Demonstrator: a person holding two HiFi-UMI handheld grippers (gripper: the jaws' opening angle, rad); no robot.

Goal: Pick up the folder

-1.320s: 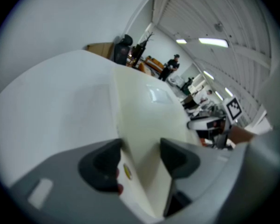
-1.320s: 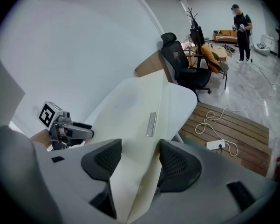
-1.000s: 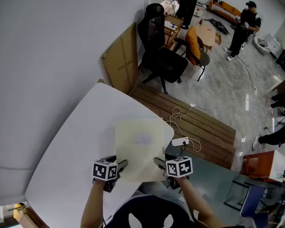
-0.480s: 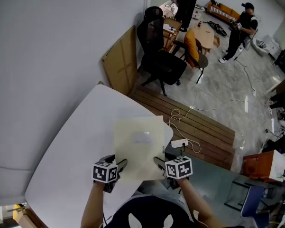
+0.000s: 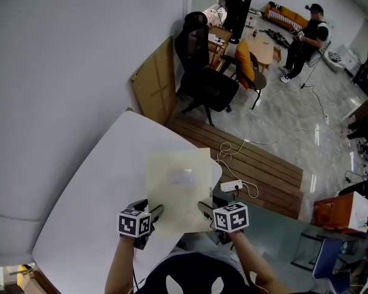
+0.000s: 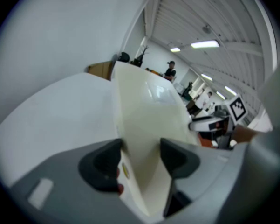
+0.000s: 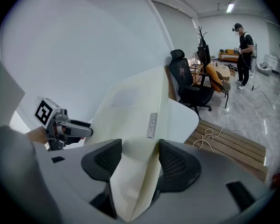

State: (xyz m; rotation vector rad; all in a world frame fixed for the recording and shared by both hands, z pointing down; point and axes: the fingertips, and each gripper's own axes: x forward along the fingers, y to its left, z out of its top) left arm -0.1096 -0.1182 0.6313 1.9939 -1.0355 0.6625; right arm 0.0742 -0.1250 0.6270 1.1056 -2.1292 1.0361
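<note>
A cream folder is held just above the white table, near its front right corner. My left gripper is shut on the folder's near left corner, and my right gripper is shut on its near right corner. In the left gripper view the folder runs up between the dark jaws and away. The right gripper view shows the folder pinched between the ribbed pads, with a small metal clip strip on it. The left gripper appears there across the sheet.
A black office chair and a leaning cardboard sheet stand beyond the table. A wooden slatted platform with a power strip and cable lies to the right. A person stands far off.
The folder and both grippers stay almost where they were. The distant person has walked a little to the left.
</note>
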